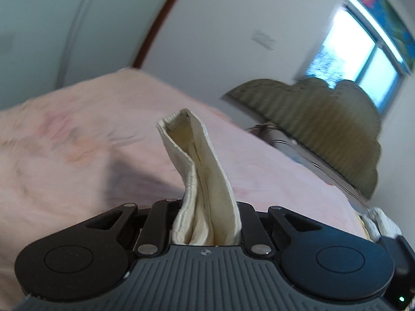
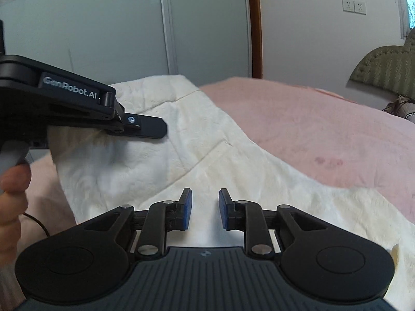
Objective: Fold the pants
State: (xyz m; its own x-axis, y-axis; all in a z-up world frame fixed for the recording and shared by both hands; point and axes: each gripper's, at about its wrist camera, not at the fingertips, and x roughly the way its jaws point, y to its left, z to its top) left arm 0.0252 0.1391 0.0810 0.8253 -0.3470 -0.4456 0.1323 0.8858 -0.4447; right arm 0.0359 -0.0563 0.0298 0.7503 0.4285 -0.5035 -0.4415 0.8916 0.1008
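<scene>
A pink bed cover fills the scene, with a green padded headboard at its far right and pale wardrobe doors behind. The cream pants are spread across the cover from the far left toward the near right, and a bunched edge of them is lifted clear of the bed. That edge is pinched between the closed jaws of the left gripper, the cloth standing up in a narrow roll beyond the jaws; in the right wrist view the same gripper is seen at the left, above the fabric, with a hand on its handle. The right gripper hangs over the near part of the pants with its blue pads a little apart and nothing seen between them. The step in hand is judged to be carrying the held edge over to make a fold. It would be done best if the pinch were kept firm, the edge lifted only enough to clear the layer beneath, and the lying cloth steadied by the right gripper so that it is not dragged. The edge should be laid square on the opposite edge before release.
</scene>
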